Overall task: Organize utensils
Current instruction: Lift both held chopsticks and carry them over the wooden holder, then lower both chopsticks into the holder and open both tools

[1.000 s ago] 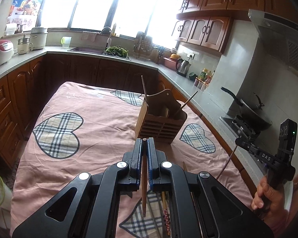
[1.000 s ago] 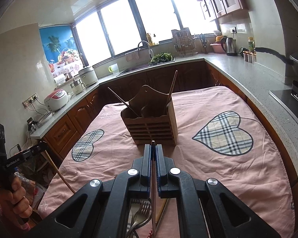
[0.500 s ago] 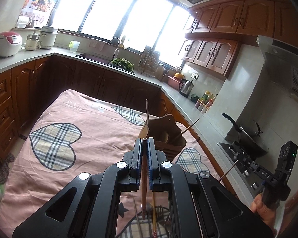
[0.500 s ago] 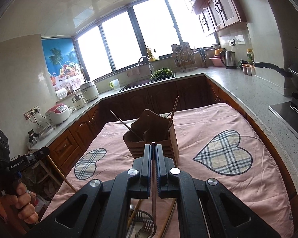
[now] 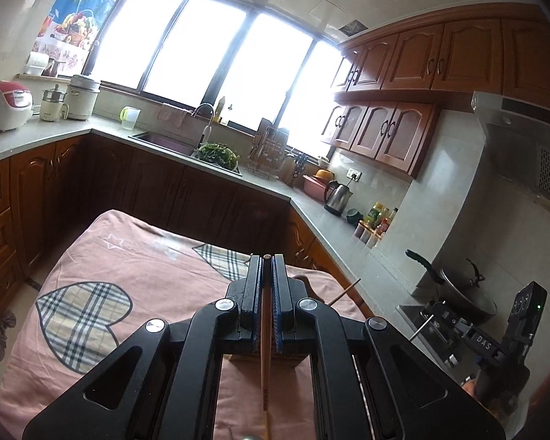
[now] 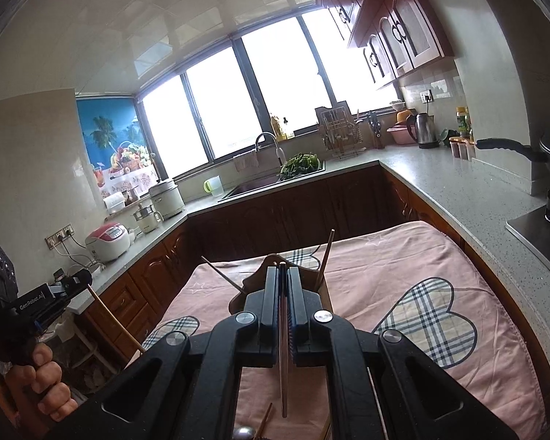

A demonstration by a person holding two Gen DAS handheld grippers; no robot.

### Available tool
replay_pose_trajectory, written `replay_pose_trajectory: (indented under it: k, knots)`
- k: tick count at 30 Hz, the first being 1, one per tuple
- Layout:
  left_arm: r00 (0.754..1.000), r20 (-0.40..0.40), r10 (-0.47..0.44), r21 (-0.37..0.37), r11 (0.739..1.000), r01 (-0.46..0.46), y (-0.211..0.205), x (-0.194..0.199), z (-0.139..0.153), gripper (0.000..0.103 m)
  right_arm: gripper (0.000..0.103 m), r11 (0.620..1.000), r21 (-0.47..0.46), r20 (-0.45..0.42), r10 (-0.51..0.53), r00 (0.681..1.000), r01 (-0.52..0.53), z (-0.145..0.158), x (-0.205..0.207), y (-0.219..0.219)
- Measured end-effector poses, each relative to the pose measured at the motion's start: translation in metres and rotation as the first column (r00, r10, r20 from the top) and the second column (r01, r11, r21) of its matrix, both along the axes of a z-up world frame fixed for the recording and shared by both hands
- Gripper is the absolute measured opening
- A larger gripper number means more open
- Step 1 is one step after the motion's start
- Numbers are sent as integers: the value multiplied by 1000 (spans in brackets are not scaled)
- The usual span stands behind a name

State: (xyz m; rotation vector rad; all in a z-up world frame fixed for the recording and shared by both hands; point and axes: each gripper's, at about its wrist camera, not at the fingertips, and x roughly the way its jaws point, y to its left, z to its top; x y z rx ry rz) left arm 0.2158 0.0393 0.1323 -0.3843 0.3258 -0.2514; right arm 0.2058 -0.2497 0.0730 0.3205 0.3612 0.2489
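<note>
Left gripper: jaws clamped on one chopstick, its long end hanging below.
Right gripper: jaws clamped on a second chopstick, hanging the same way.
Change: both grippers have risen and tipped up from a second ago; the holder, then in full view ahead, is now mostly hidden behind the jaws. Judged, each stick is lifted clear and heading for the holder.
Near: loose utensils lie at the bottom edge; count unclear.
Holder: mid-counter, on the pink cloth; two sticks lean in it.
Count: chopsticks held, two; grippers, two; holder, one.
</note>
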Motion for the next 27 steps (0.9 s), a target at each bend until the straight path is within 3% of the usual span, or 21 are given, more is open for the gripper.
replay_pose_trajectory:
  k: [7,14,19,27]
  knots:
    - [998,64,9,-15,1000,-8,-11,42,21,4,4,999,34,77,-40,996,38,24,32,-10]
    - [994,93,51,-50,998,-47,-17,90,21,4,4,995,64,131,-89,987,81,34,70,-15]
    - [993,85,85,-71,994,-79,-22,119,3,4,4,993,74,112,-98,989,90,20,99,-13]
    - [995,29,95,-62,994,-93,-37,145,-48,4,4,993,54,50,-109,993,106,-32,125,-3]
